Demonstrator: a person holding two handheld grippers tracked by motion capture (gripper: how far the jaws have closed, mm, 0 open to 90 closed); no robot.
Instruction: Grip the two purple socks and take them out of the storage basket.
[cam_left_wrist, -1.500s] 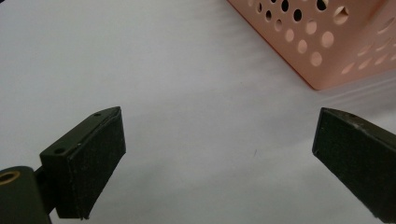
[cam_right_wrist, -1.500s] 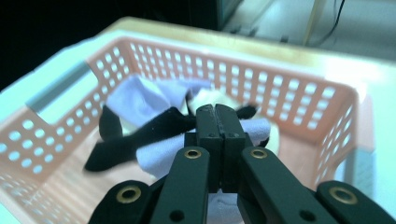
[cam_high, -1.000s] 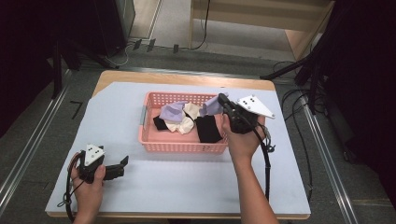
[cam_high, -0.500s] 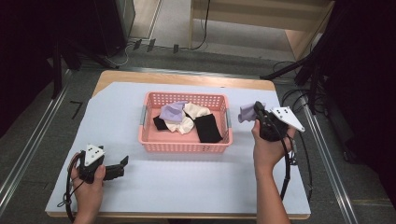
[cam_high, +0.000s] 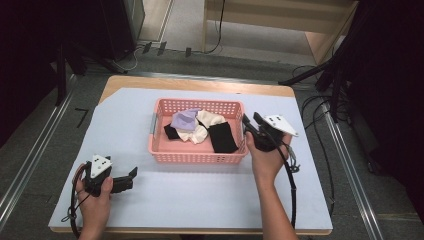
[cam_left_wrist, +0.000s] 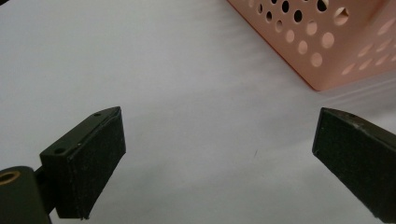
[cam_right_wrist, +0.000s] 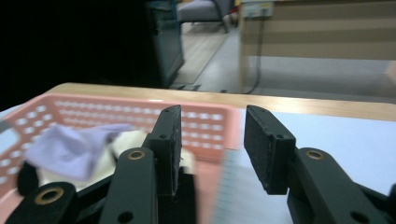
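Since half a second ago the right gripper (cam_high: 251, 126) has swung back from the right side of the counter (cam_high: 200, 200) to the basket's right rim, and the lilac cloth it carried then is no longer between its jaws. In the right gripper view the jaws stand spread with a clear gap and nothing in it.

The pink plastic basket (cam_high: 197, 156), a perforated rectangle with its long axis running left to right, sits at the counter's centre. Its soft, crumpled contents lie to the left of the right jaws: a black cloth (cam_high: 222, 137) nearest, a cream cloth (cam_high: 197, 132) beyond it, a lilac cloth (cam_high: 184, 119) toward the far side, and another black piece (cam_high: 171, 132) at the left. I judge the right hand much the better placed for any next pick, probably the near black cloth, though motion blur in its own view makes the exact line uncertain.

The left gripper (cam_high: 131, 176) rests on the white sheet at the near left, jaws wide apart and empty, pointing toward the basket's near-left corner (cam_left_wrist: 322, 86).
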